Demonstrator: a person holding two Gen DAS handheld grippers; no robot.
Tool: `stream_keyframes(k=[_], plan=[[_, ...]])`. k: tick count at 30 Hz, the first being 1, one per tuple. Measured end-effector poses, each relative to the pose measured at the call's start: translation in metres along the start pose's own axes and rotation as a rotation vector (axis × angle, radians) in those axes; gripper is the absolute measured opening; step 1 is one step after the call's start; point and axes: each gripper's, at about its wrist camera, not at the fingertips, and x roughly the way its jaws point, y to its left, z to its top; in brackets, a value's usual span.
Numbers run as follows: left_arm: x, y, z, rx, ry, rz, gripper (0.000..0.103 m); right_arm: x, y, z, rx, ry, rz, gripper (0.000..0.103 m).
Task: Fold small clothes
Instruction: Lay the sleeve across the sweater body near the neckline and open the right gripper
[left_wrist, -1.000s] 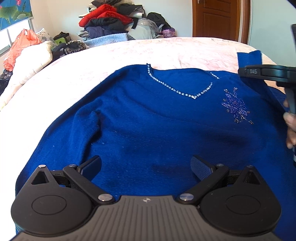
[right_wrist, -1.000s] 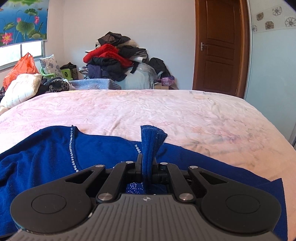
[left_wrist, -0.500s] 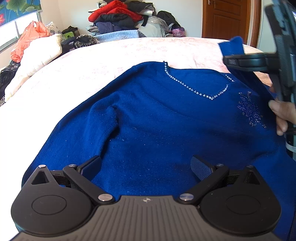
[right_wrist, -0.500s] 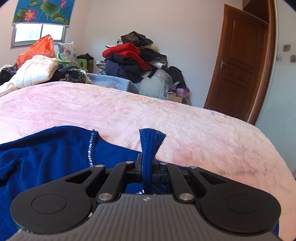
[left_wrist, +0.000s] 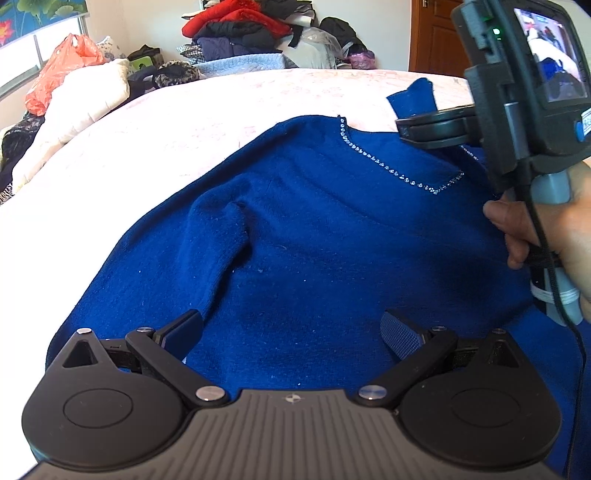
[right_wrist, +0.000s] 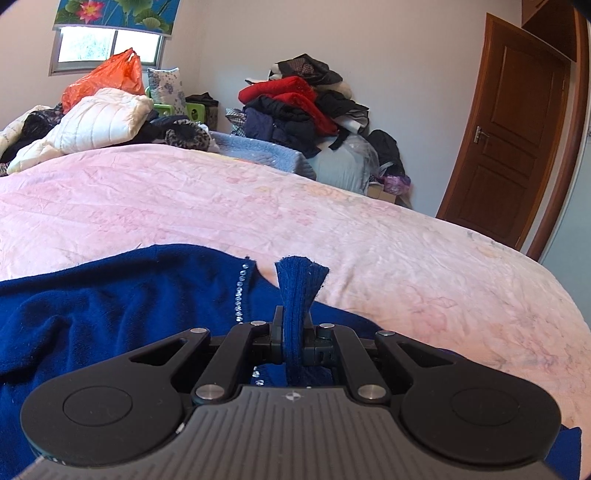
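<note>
Fuzzy blue sweater (left_wrist: 314, 240), rhinestone V-neck

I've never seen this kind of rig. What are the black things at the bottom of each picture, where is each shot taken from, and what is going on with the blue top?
There is no robot here. A person holds a two-finger gripper in each hand, and each gripper carries a fisheye camera looking forward along its fingers, so its own black body fills the bottom of its picture.

In the left wrist view, the left gripper is open, its fingers spread over a blue sweater lying on a bed with a pink cover. The right gripper and the hand holding it show at the right edge.

In the right wrist view, the right gripper is shut on a pinch of the sweater's fabric, which sticks up between its fingers. Clothes are heaped beyond the bed, near a door.
</note>
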Motion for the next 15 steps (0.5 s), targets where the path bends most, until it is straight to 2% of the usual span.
stream_keyframes(k=[15], plan=[[-0.001, 0.017, -0.003, -0.024, 0.004, 0.023, 0.103, 0.014, 0.042, 0.004, -0.023, 0.019, 0.081, 0.008]])
